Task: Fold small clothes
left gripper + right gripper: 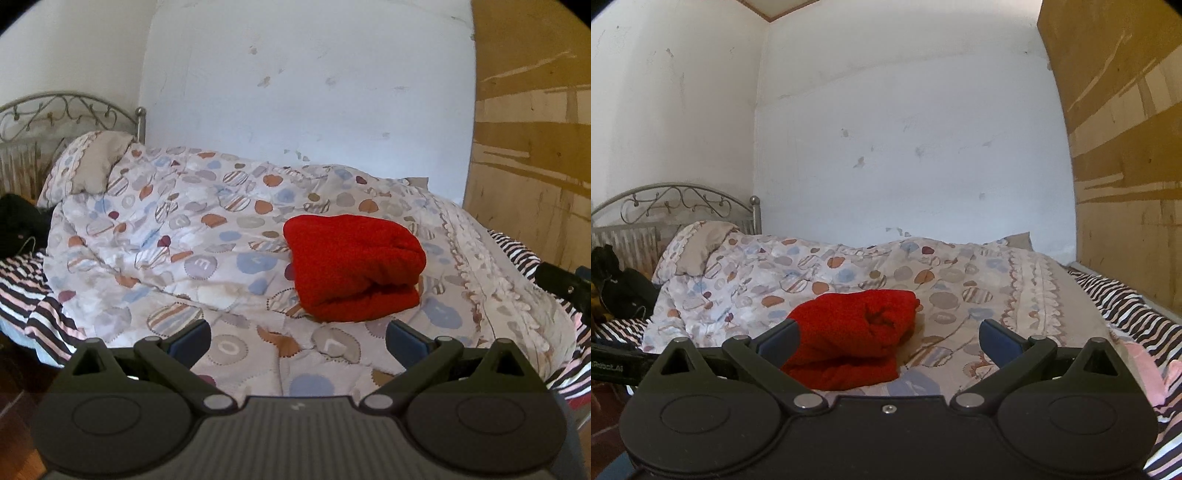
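Both tongs, left and right, gape emptily before folded red garment on quilt.

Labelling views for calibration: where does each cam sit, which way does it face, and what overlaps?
Left wrist: on the left gripper, low over the quilt, facing the wall; red garment ahead-right; its own open fingers show, plus the right gripper's edge at far right.
Right wrist: on the right gripper, facing the same wall; red garment ahead-left, partly behind its left finger; own open fingers show.
Shared: red garment, quilt, headboard, wooden panel.
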The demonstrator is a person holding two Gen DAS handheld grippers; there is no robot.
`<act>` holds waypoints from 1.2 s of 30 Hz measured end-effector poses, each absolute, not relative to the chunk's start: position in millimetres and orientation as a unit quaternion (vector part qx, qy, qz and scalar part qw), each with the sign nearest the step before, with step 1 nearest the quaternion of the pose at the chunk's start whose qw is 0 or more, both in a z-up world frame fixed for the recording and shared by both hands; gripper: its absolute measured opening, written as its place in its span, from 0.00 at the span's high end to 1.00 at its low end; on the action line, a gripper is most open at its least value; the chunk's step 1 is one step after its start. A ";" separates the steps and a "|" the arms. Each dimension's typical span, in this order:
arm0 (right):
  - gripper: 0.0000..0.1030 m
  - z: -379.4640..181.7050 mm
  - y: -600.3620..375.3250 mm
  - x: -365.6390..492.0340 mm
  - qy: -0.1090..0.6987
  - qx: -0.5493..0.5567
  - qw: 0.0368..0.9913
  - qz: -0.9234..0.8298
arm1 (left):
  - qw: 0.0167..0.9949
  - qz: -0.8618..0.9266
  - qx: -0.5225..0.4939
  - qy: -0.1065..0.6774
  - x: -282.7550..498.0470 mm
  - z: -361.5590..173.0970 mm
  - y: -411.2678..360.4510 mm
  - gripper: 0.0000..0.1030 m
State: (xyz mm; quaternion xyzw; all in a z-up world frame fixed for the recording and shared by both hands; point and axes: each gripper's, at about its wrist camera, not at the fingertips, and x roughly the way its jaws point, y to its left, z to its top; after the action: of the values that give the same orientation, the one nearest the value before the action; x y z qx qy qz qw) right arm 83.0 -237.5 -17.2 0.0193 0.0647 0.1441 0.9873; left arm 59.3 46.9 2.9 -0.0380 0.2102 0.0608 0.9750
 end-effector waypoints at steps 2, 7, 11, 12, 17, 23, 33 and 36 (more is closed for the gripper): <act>0.00 -18.5 -234.9 80.8 0.066 0.016 0.987 0.146 | 0.975 0.059 -0.037 0.211 58.6 1.0 45.8 0.00; 0.00 -24.0 -227.1 76.7 0.069 -0.005 0.986 0.151 | 0.973 0.056 -0.045 0.221 59.0 -4.8 47.9 0.00; 0.00 -26.4 -223.3 77.2 0.076 -0.008 0.985 0.156 | 0.972 0.061 -0.047 0.222 57.9 -7.7 51.0 0.00; 0.00 -26.7 -223.0 77.0 0.076 -0.007 0.985 0.156 | 0.972 0.061 -0.048 0.222 57.4 -8.0 51.7 0.00; 0.00 -27.7 -222.9 75.9 0.077 -0.007 0.985 0.155 | 0.972 0.063 -0.051 0.222 56.1 -8.2 53.5 0.00; 0.00 -29.7 -224.1 74.4 0.080 -0.006 0.985 0.153 | 0.972 0.064 -0.051 0.222 55.3 -8.4 54.5 0.00; 0.00 -32.2 -222.6 73.1 0.083 -0.007 0.985 0.153 | 0.971 0.065 -0.052 0.222 53.5 -9.6 57.5 0.00; 0.00 -32.3 -222.5 72.9 0.083 -0.007 0.985 0.153 | 0.971 0.066 -0.052 0.223 52.3 -10.0 58.2 0.00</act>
State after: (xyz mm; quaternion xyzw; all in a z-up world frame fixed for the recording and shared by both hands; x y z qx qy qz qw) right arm 72.9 -222.5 -32.3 -0.0068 0.0827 0.1527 0.9848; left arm 52.3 58.2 -10.0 -0.0522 0.2232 0.0656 0.9712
